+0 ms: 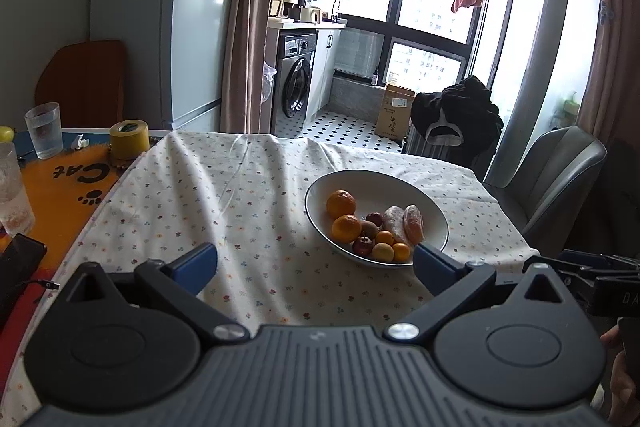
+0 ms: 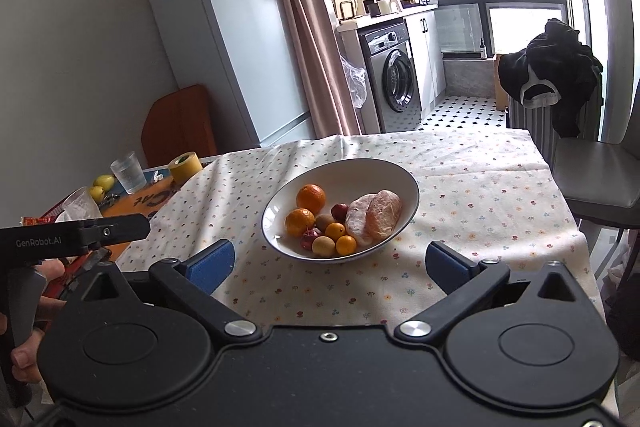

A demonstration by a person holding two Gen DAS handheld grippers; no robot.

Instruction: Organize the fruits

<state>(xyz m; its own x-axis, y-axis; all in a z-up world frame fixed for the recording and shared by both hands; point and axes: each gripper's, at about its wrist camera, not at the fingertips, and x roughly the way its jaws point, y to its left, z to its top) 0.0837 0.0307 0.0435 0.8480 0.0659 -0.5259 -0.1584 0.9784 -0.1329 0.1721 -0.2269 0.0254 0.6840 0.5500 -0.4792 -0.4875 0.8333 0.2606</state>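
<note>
Two grippers, both spread wide, nothing between pads: left gripper [image 1: 314, 265], right gripper [image 2: 330, 261]. White bowl [image 2: 384, 173] on floral tablecloth [image 2: 472, 195], just ahead of both. Inside bowl: oranges [image 2: 311, 197], kumquats [image 2: 345, 245], kiwi [image 2: 325, 222], peeled citrus segments [image 2: 384, 213].

a yellow tape roll [image 1: 129, 140] sits at ten o'clock on the orange mat [image 1: 60, 183], a water glass [image 1: 44, 130] just beside it. at twelve o'clock stand the fridge [image 1: 168, 19] and washing machine [image 1: 294, 83].
</note>
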